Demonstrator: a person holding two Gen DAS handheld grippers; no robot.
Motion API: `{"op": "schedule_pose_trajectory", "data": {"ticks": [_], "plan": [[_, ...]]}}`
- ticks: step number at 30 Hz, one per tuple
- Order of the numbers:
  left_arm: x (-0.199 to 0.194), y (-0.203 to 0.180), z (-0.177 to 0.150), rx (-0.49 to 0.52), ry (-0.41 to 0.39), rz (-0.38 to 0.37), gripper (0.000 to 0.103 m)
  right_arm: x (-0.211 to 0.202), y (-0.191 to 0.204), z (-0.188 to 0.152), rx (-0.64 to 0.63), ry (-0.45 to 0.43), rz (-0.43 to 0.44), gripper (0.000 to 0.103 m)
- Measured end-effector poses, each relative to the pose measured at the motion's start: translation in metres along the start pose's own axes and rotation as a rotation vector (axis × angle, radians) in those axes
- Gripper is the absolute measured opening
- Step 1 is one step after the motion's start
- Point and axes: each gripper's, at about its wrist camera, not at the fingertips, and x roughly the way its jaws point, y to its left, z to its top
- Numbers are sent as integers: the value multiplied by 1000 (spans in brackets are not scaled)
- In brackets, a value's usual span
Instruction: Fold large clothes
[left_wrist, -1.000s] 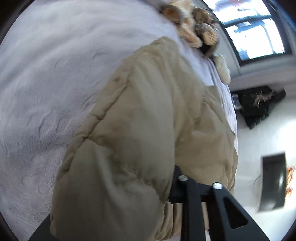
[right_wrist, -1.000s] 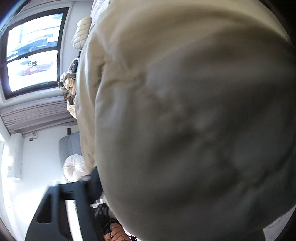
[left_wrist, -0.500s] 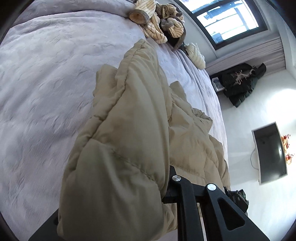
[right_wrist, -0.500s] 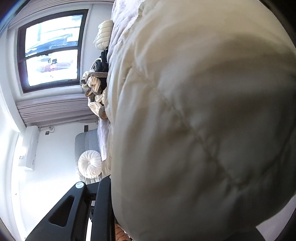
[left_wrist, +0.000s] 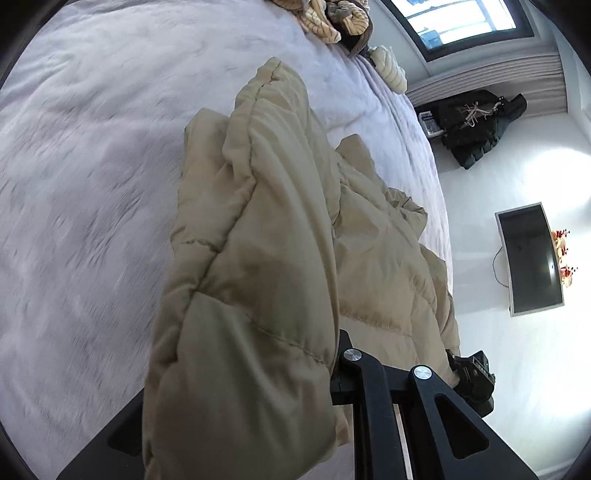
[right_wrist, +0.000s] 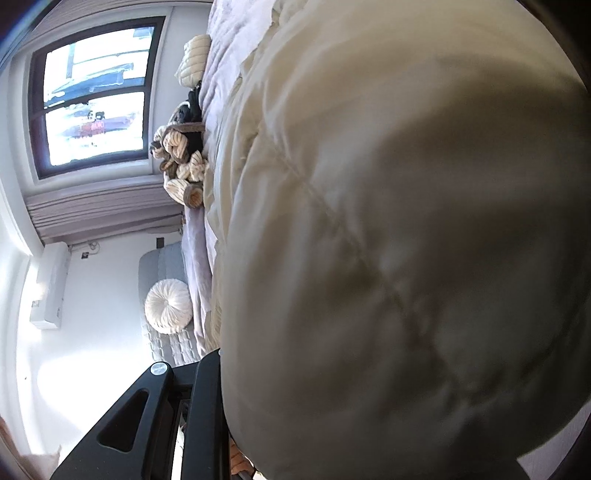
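1. In the left wrist view, a pale lilac bed (left_wrist: 92, 192) fills the left half, its cover blurred.
2. At the bed's far end lies a heap of knitted clothes (left_wrist: 332, 18), with a cream cushion (left_wrist: 388, 70) at the edge just right of it.
3. The beige puffer coat (left_wrist: 266, 229) runs from the bed's middle down to the lens; its far end rests on the bed, and its near end is bunched up and raised.
4. The left gripper (left_wrist: 325, 373) has its jaws clamped on a thick quilted fold of the coat; only the right finger shows, the other being under the cloth. The jaws closed a little more within the last second.
5. Just right of it, a black device (left_wrist: 474, 380) shows at the coat's lower right edge.
6. Farther right lie a dark garment (left_wrist: 476, 129) on the white floor and a dark screen (left_wrist: 530, 258).
7. In the right wrist view, a window (right_wrist: 96, 96) stands at the left, with a round white cushion (right_wrist: 168, 306) below it.
8. The coat (right_wrist: 388, 240) fills the middle and right, pressed close to the lens.
9. The right gripper (right_wrist: 218, 373) has its jaws clamped on the coat, having just been closing; one finger shows at lower left.
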Motion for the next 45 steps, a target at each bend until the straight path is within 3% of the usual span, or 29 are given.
{"op": "schedule_pose_trajectory", "data": {"ticks": [7, 9, 11, 12, 15, 17, 21, 25, 27, 30, 32, 35, 39, 45], "plan": [[6, 18, -31, 16, -4, 78, 21, 7, -21, 10, 3, 53, -58, 29], [7, 22, -37, -9, -14, 111, 27, 13, -21, 16, 4, 77, -74, 36], [5, 21, -41, -23, -20, 190, 54, 14, -21, 21, 8, 94, -92, 43], [2, 20, -44, -31, -29, 238, 57, 11, -21, 24, 11, 107, -120, 50], [-11, 15, -49, -43, -34, 290, 57, -4, -17, 28, -8, 139, -214, 64], [-23, 7, -52, -29, -38, 340, 57, -15, -8, 30, -49, 143, -276, 67], [-51, -8, -54, 12, -97, 410, 57, -40, 15, 30, -129, 161, -343, 67], [-77, -24, -44, 52, -151, 460, 57, -57, 29, 12, -178, 177, -330, 66], [-79, -33, -35, 73, -163, 472, 57, -58, 38, 2, -207, 201, -295, 47], [-78, -42, -21, 92, -163, 477, 57, -52, 46, -32, -258, 231, -269, 36], [-70, -47, -14, 97, -141, 472, 57, -45, 52, -63, -301, 241, -279, 35], [-54, -54, -7, 123, -110, 480, 58, -31, 72, -76, -333, 241, -331, 35], [-43, -55, 0, 129, -84, 474, 57, 2, 102, -83, -415, 215, -462, 36], [-35, -38, 16, 121, -39, 484, 58, 44, 133, -92, -547, 178, -566, 36]]}}
